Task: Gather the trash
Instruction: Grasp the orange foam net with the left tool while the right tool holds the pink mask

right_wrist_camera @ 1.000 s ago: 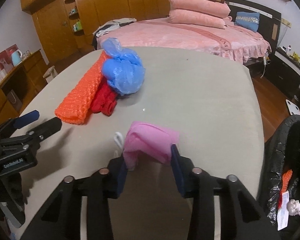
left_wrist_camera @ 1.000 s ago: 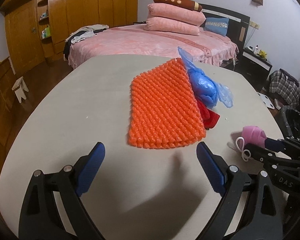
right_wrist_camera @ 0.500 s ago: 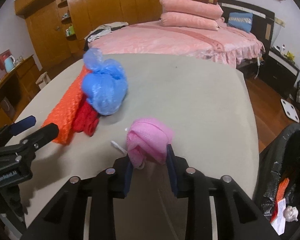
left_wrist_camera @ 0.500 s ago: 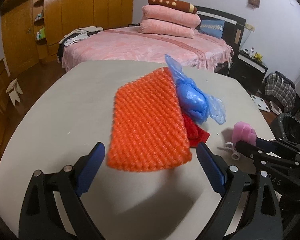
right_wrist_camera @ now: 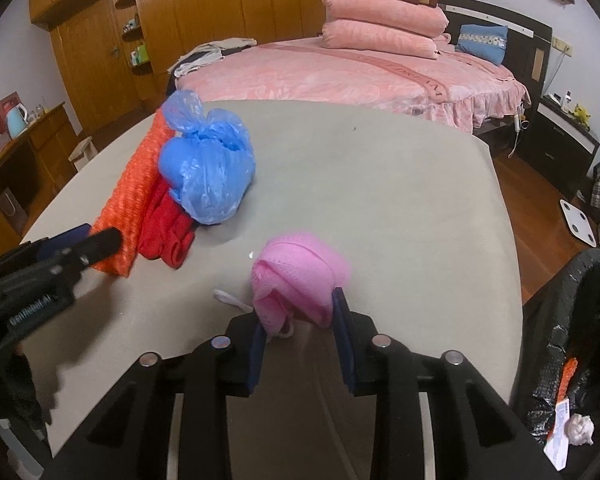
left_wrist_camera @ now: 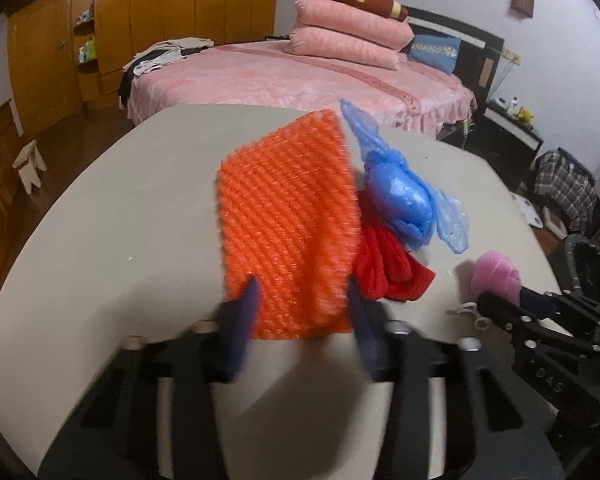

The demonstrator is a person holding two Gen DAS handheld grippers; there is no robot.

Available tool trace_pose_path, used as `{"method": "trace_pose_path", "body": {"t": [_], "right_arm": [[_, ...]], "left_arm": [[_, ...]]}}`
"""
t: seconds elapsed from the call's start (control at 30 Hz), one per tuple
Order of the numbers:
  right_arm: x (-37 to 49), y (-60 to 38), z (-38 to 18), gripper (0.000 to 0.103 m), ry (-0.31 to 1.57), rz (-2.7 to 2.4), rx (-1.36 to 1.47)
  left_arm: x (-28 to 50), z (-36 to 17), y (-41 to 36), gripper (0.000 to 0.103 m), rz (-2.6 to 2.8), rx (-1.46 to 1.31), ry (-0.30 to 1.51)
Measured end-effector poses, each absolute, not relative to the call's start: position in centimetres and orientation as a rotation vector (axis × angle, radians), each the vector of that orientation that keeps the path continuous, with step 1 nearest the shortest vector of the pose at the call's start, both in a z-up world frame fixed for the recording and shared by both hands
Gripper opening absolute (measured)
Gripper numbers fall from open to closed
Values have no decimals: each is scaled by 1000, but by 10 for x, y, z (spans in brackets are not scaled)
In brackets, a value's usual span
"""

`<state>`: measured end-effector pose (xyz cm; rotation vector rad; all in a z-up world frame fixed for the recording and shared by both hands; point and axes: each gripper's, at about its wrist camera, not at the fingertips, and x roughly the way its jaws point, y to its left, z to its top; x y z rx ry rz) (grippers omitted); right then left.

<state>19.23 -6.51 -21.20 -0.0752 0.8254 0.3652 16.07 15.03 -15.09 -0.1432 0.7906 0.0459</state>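
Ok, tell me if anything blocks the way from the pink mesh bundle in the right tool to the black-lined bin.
Nothing visible does. The right tool is shut on the pink mesh bundle near the table's right edge, and the black-lined trash bin sits just beyond that edge with only bare tabletop between them.

On the grey table: one orange foam net sheet [left_wrist_camera: 288, 224], one knotted blue plastic bag [left_wrist_camera: 404, 196], one red cloth [left_wrist_camera: 384, 264], one pink mesh bundle [right_wrist_camera: 300, 276].

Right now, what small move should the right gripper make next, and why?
Probably carry the pink mesh ball rightward to the black trash bag. The right gripper already has its jaws closed on the ball, and the open bag stands just past the table edge.
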Motion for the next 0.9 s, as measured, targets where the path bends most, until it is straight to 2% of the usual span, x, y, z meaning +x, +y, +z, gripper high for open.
{"method": "trace_pose_path", "body": {"t": [0.07,0.33,0.37,0.43,0.47,0.5,0.8,0.9], "right_arm": [[193,-65,-212,31,826,366,-73],[192,-66,-213,31,825,365,-74],[192,-66,-213,31,826,365,-75],[192,-66,-213,32,827,364,-78],[193,-66,-213,32,827,364,-78],[193,-67,-213,32,827,365,-76],[193,-67,-213,33,829,365,-73],[192,-66,-213,34,829,365,-76]], "left_arm": [[157,-149,150,14,50,-122,789],[134,-141,166,14,89,-146,796],[133,-141,166,18,88,-145,803],[131,-143,167,36,95,-137,821],[131,-144,168,53,95,-138,822],[130,-144,169,63,102,-139,817],[142,-137,177,85,161,-136,783],[153,-145,183,86,177,-134,819]]}}
